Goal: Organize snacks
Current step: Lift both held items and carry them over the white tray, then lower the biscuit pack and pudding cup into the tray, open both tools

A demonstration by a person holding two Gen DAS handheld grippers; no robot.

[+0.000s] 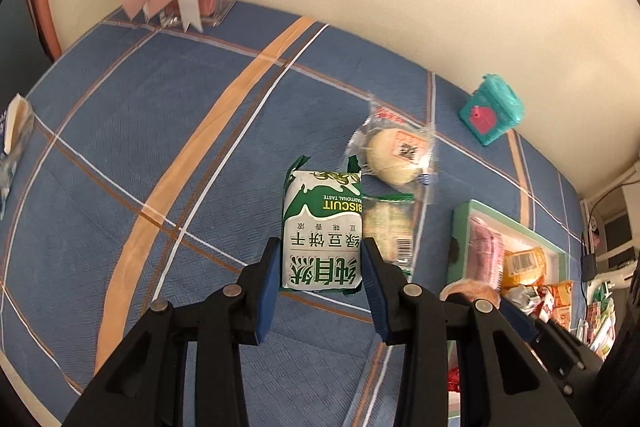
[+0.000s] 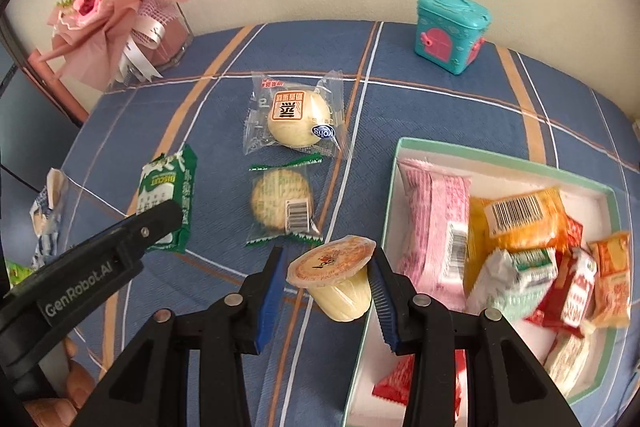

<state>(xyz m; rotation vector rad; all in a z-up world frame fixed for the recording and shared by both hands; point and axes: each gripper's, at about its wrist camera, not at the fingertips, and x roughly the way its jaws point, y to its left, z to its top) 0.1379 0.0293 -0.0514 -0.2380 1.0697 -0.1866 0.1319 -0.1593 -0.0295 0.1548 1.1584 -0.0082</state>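
Observation:
My left gripper (image 1: 320, 263) is shut on a green-and-white biscuit packet (image 1: 322, 227), its blue pads pressing both sides; the packet shows lifted in the right wrist view (image 2: 168, 199). My right gripper (image 2: 326, 287) is shut on a yellow jelly cup (image 2: 338, 279) with an orange lid, held beside the left rim of a green-edged white box (image 2: 512, 163) holding several snack packets. A wrapped round bun (image 2: 298, 119) and a round cracker in clear wrap (image 2: 282, 201) lie on the blue plaid cloth.
A teal toy box (image 2: 450, 29) stands at the back by the wall. A pink bouquet (image 2: 108, 7) stands back left. A crumpled wrapper (image 2: 46, 211) lies at the left edge. The box also shows in the left wrist view (image 1: 516, 227).

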